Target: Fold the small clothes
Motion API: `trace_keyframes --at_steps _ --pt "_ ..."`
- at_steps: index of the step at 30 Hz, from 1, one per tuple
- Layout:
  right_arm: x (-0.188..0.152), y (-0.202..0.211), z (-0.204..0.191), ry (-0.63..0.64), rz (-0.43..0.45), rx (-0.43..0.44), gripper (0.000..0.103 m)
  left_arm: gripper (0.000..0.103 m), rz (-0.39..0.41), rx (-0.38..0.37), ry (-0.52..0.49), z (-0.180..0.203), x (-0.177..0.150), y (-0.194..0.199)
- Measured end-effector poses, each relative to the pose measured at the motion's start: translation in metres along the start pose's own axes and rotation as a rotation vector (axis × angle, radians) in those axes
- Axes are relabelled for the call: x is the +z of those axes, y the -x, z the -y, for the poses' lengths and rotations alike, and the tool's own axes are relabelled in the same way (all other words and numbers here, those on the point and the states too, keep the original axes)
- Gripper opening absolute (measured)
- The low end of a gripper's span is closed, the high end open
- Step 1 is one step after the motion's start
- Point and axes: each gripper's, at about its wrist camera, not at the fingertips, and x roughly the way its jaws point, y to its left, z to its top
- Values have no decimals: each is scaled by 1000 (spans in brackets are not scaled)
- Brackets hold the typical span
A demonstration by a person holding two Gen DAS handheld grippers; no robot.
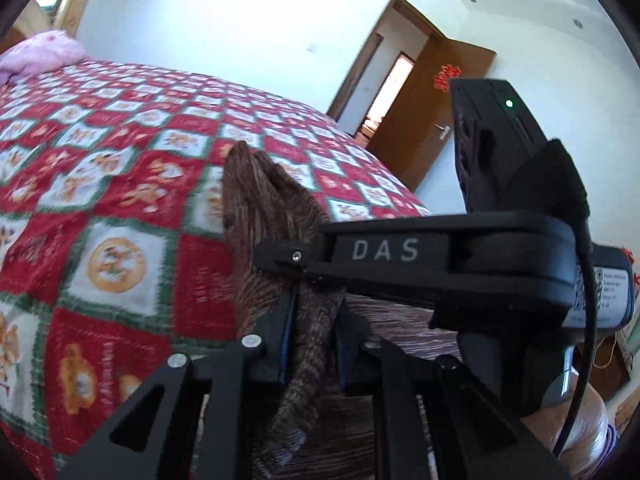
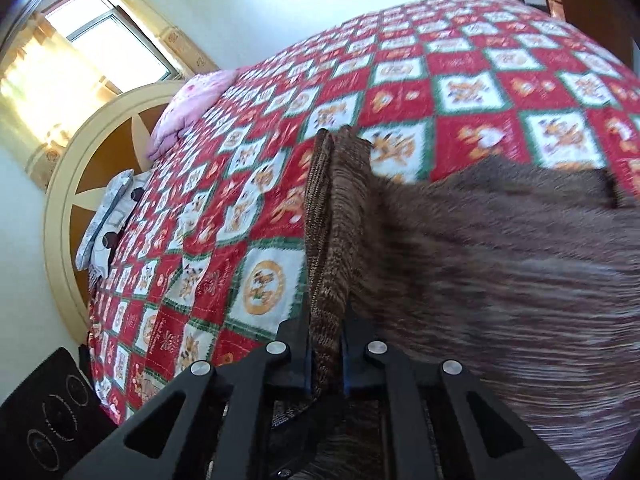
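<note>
The fold looked barely begun: both grippers, left (image 1: 316, 344) and right (image 2: 326, 364), had their fingers clamped on edges of the brown knit (image 2: 500, 264), lifted partly off the bed (image 2: 460, 92). A red checked quilt covered the bed; pink pillow (image 1: 44, 52) at its head, door (image 1: 436, 108) open.

The brown knit garment (image 2: 500, 264) smears with motion blur and runs past the picture's right edge.
</note>
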Motion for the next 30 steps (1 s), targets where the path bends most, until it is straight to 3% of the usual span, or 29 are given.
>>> trace_keyframes --at_steps 10,15,20,24,28,29,30 --pt "-1 84 80 -26 74 -134 8 18 -76 -115 -141 96 -7 -44" --pt "-17 133 138 -75 108 -208 8 18 -141 -192 -209 156 -30 -71" --pt "-50 163 192 -143 113 -254 8 18 -216 -225 -264 193 -64 -88" --pt "-75 164 225 -228 114 -205 8 18 -274 -211 -274 197 -79 -95" --pt "-81 167 244 -311 177 -34 12 18 -261 -227 -242 186 -77 -87" --pt "-79 167 248 -340 179 17 17 18 -254 -246 -222 181 -75 -81" --pt "-78 165 254 -375 178 75 31 18 -251 -263 -206 180 -77 -76"
